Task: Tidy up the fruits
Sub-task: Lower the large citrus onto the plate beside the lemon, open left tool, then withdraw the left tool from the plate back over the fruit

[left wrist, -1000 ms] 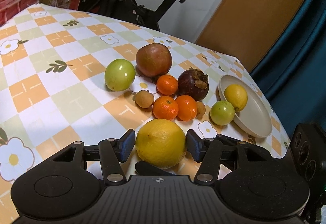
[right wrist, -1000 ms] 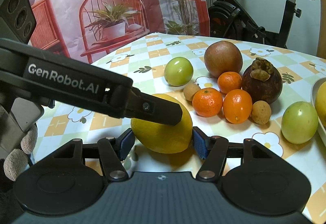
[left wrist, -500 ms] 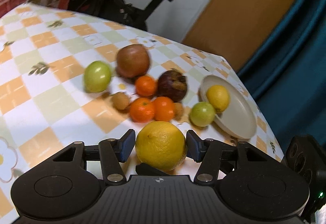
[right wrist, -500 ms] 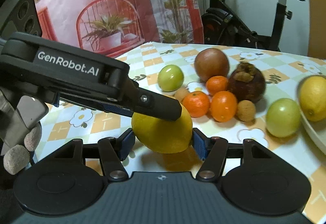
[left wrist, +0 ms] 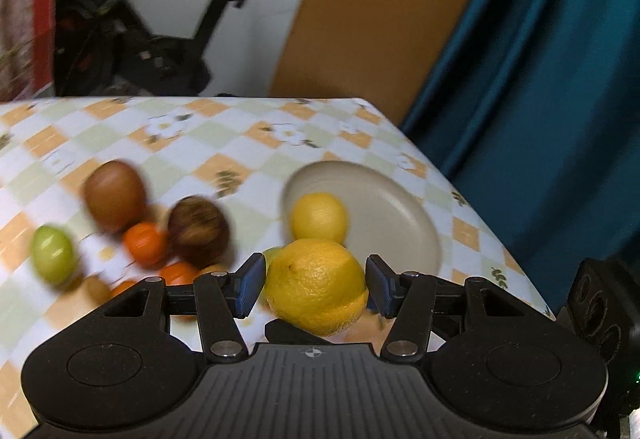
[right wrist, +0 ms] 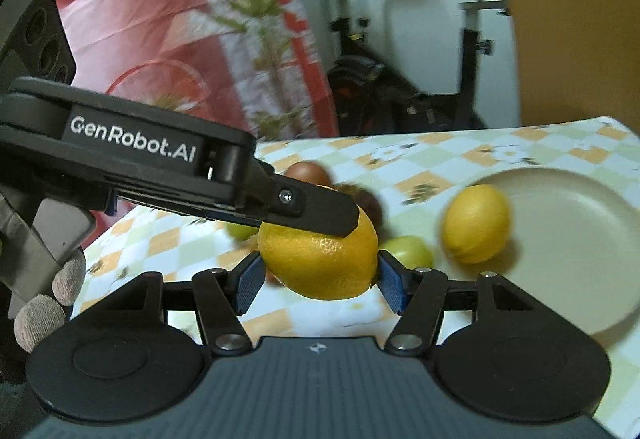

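A large yellow lemon (left wrist: 316,287) hangs above the checked tablecloth, gripped from two sides at once. My left gripper (left wrist: 315,285) is shut on it, both blue pads against its flanks. My right gripper (right wrist: 318,283) is shut on the same large lemon (right wrist: 320,263). In the right wrist view, one finger (right wrist: 320,215) of the left gripper lies across the fruit's top. Just beyond stands a beige plate (left wrist: 400,207) with a smaller lemon (left wrist: 318,217) at its near left; the plate (right wrist: 580,239) and smaller lemon (right wrist: 476,229) show to the right in the right wrist view.
Blurred fruit lies left of the plate: a brown round fruit (left wrist: 114,195), a mangosteen (left wrist: 198,231), tangerines (left wrist: 144,243) and a green fruit (left wrist: 52,253). Another green fruit (right wrist: 408,253) sits by the plate. The table ends near a teal curtain (left wrist: 540,79); an exercise bike (left wrist: 160,39) stands behind.
Both grippers have risen off the cloth with the large lemon and swung right. The plate now sits straight ahead and the fruit pile has slid to the left.
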Demonstrator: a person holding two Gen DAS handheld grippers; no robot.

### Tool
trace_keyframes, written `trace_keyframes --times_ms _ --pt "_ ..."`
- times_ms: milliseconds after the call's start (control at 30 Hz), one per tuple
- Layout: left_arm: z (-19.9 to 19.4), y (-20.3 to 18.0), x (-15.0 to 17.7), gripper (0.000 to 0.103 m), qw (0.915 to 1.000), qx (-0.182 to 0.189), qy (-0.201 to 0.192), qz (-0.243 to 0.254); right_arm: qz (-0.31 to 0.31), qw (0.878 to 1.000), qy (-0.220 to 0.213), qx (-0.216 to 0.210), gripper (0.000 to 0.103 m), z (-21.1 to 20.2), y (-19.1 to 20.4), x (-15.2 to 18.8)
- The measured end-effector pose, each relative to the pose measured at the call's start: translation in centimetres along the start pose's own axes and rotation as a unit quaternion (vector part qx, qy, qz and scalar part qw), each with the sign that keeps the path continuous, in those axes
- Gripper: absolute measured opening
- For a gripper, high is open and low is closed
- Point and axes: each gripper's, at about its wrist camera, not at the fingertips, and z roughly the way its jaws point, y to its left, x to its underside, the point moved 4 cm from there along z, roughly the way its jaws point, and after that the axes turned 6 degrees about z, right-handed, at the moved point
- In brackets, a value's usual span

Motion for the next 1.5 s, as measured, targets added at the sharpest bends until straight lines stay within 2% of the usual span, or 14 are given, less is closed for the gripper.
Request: trace_keyframes --times_ms 267,500,600,767,1000,1133,1367,1433,1500 --pt "5.0 -3.3 -2.4 0.058 0.998 0.051 0.035 0.011 0.022 0.997 -0.002 0.071 0.063 -2.2 -5.1 -1.7" --pt "8.6 -3.9 -2.3 0.056 0.9965 0.048 0.068 0.011 0.025 0.993 0.022 0.113 0.063 -1.8 -7.9 -1.4" --pt "9.8 -3.7 -2.2 0.056 0.9963 0.038 0.076 0.014 0.031 0.992 0.038 0.116 0.063 -1.1 -8.5 -0.9" --pt "9.9 -3.4 -2.6 0.056 0.9966 0.02 0.069 0.041 0.042 0.992 0.051 0.109 0.063 0.1 -8.8 -0.7" --pt "9.6 -2.0 -3.1 0.056 0.9962 -0.009 0.067 0.055 0.057 0.994 0.05 0.084 0.063 1.9 -8.9 -1.3" --pt "9.5 -1.4 -3.2 0.057 0.997 -0.009 0.061 0.046 0.065 0.994 0.044 0.075 0.063 2.7 -8.9 -1.6" --pt "9.3 -1.4 -3.3 0.057 0.9965 -0.028 0.051 0.059 0.045 0.994 0.026 0.1 0.064 3.8 -8.5 -2.2" --pt "9.1 -1.2 -3.4 0.057 0.9965 -0.037 0.045 0.06 0.038 0.993 0.018 0.11 0.069 3.8 -8.4 -2.1" --pt "8.8 -0.7 -3.6 0.057 0.9971 -0.039 0.041 0.05 0.032 0.993 0.012 0.111 0.07 3.8 -8.2 -1.9"
